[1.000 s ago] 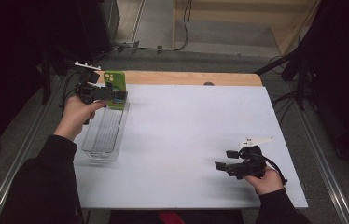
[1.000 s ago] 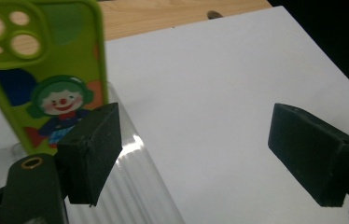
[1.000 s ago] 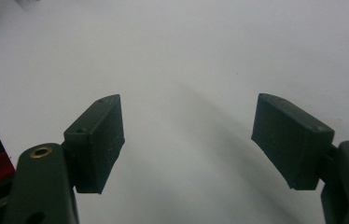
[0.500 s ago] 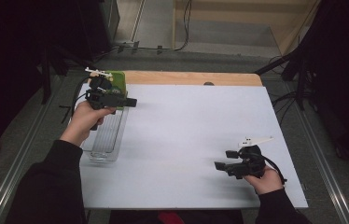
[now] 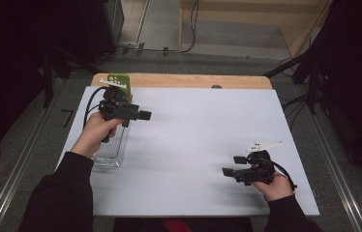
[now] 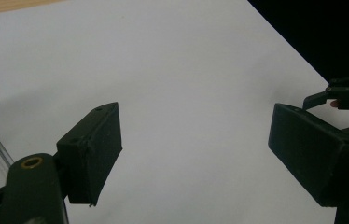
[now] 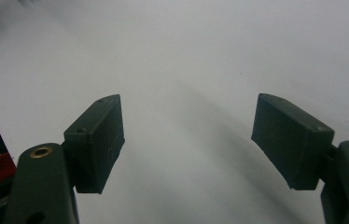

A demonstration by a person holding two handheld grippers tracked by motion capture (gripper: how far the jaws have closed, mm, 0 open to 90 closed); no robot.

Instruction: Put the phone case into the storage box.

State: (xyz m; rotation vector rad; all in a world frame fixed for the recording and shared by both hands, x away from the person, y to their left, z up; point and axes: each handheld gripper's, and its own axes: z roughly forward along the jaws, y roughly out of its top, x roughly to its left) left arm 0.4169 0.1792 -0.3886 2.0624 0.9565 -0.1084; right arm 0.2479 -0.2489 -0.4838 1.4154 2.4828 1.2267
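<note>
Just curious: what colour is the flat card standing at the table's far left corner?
Green; the flat card shows best in the high view, behind the left gripper.

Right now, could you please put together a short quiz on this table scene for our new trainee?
1. True or false: the left gripper holds something between its jaws.
2. What does the clear container on the white table rest beside? A) the table's left edge B) the table's right edge C) the right gripper
3. Fill in: behind the clear container stands a ____-coloured object.

Key:
1. False; its jaws stand open over bare table.
2. A.
3. Green.
</note>
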